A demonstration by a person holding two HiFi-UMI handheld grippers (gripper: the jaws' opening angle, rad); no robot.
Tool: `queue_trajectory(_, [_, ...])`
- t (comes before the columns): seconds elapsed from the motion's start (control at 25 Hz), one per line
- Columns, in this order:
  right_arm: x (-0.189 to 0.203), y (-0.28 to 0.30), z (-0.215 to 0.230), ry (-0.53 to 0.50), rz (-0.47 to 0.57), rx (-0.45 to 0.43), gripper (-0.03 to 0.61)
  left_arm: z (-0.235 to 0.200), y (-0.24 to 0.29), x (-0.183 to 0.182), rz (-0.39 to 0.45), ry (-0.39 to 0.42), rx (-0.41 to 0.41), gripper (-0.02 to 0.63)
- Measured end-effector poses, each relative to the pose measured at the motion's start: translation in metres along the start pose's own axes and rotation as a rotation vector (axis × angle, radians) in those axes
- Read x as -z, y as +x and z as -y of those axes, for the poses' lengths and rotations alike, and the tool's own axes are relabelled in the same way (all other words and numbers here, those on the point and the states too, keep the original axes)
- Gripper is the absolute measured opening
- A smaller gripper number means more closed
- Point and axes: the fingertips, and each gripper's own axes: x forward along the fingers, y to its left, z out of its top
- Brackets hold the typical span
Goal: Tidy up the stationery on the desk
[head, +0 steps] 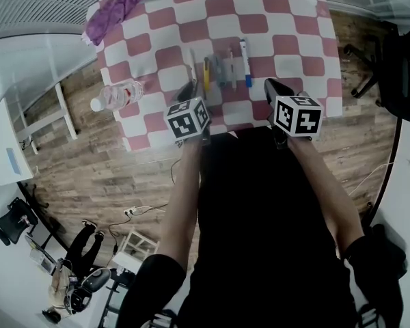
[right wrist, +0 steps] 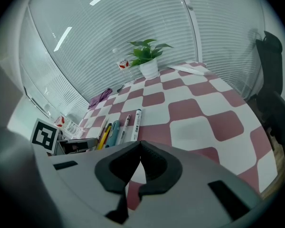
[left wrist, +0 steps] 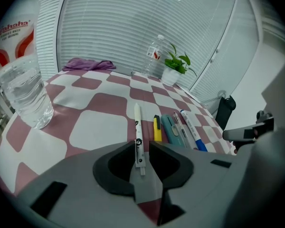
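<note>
A row of stationery lies side by side on the red-and-white checked table [head: 260,19]: a white patterned pen [left wrist: 138,127], a yellow pen [left wrist: 157,128], a teal cutter [left wrist: 169,128], a slim pen [left wrist: 180,127] and a blue-capped marker [left wrist: 192,129]. My left gripper [left wrist: 142,148] stands over the near end of the white pen, which lies between its jaws with a gap on the right side; the pads do not press it. My right gripper [right wrist: 138,151] hovers shut and empty near the table's front edge, to the right of the marker [right wrist: 135,125].
A water bottle [left wrist: 21,80] stands at the table's left edge. A purple cloth [left wrist: 88,64] lies at the far left corner. At the back stand a second bottle [left wrist: 153,56] and a potted plant [right wrist: 147,61]. A black office chair [right wrist: 270,103] is to the right of the table.
</note>
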Motion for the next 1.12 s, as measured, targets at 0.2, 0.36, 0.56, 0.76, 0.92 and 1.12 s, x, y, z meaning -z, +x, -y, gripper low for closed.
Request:
queue_trajectory(0.2, [0.000,-0.001,0.001,0.002,0.006,-0.007,0.021,0.006,0.000,0.001,0.006,0.034,0.014,0.125])
queue_trajectory(0.36, [0.001,0.001,-0.001,-0.006,0.004,-0.012,0.021,0.006,-0.001,0.004,-0.004,0.063,0.001,0.130])
queue_trajectory(0.56, [0.002,-0.004,-0.008,-0.017,0.013,-0.009,0.021,0.003,-0.003,0.007,0.000,0.113,-0.055,0.130])
queue_trajectory(0.76, [0.010,-0.009,-0.008,-0.004,0.017,0.013,0.021,0.002,-0.002,0.008,0.001,0.161,-0.083,0.124])
queue_trajectory(0.92, [0.016,-0.014,-0.012,0.003,0.026,0.026,0.021,0.009,-0.002,0.010,0.003,0.197,-0.054,0.147])
queue_trajectory(1.12, [0.023,-0.023,-0.024,0.010,0.049,0.040,0.021,0.010,-0.004,0.010,0.013,0.174,-0.011,0.147])
